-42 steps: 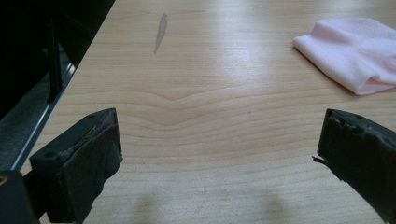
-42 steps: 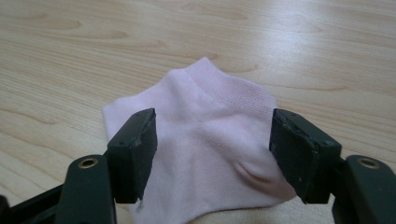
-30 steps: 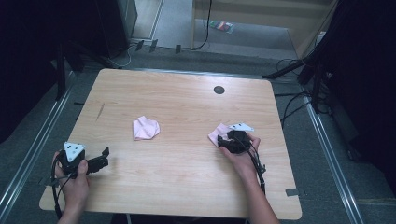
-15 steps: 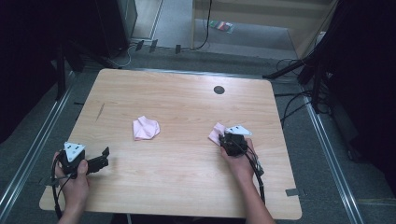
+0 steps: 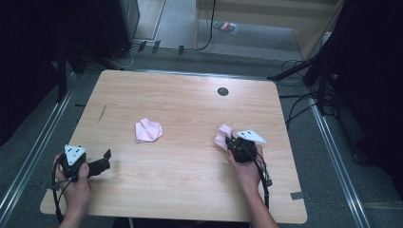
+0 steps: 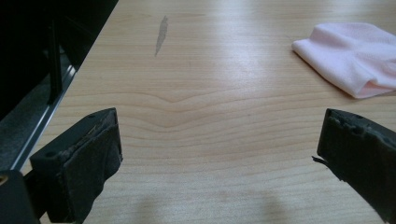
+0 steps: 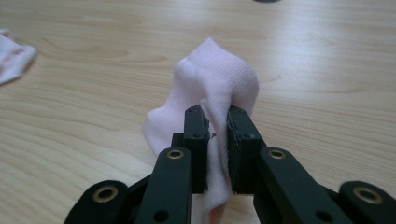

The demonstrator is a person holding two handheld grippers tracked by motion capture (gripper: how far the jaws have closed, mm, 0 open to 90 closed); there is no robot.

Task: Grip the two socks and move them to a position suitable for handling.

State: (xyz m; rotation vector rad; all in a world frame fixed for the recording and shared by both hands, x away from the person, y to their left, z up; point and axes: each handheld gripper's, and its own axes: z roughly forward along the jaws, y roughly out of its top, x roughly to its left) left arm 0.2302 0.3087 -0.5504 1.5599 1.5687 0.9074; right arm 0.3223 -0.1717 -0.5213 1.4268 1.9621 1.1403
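Note:
Two pink socks lie on a light wooden table [image 5: 190,104]. My right gripper [image 5: 231,143] is shut on the right pink sock [image 5: 222,135]. In the right gripper view that sock [image 7: 219,88] bunches up between the two pads and rises above them, its lower end on the table. The other pink sock [image 5: 148,130] lies crumpled near the table's middle, and shows at the upper right of the left gripper view [image 6: 355,56]. My left gripper [image 5: 105,159] rests near the front left corner, jaws wide open with bare wood between them [image 6: 219,154].
A round dark grommet [image 5: 223,91] sits in the table top near the far edge. A grey smear [image 6: 161,32] marks the wood at the left. Metal rails and cables run along the floor on both sides.
My right gripper has shifted slightly toward the left and nearer, carrying the pinched sock with it. The left gripper has stayed in place.

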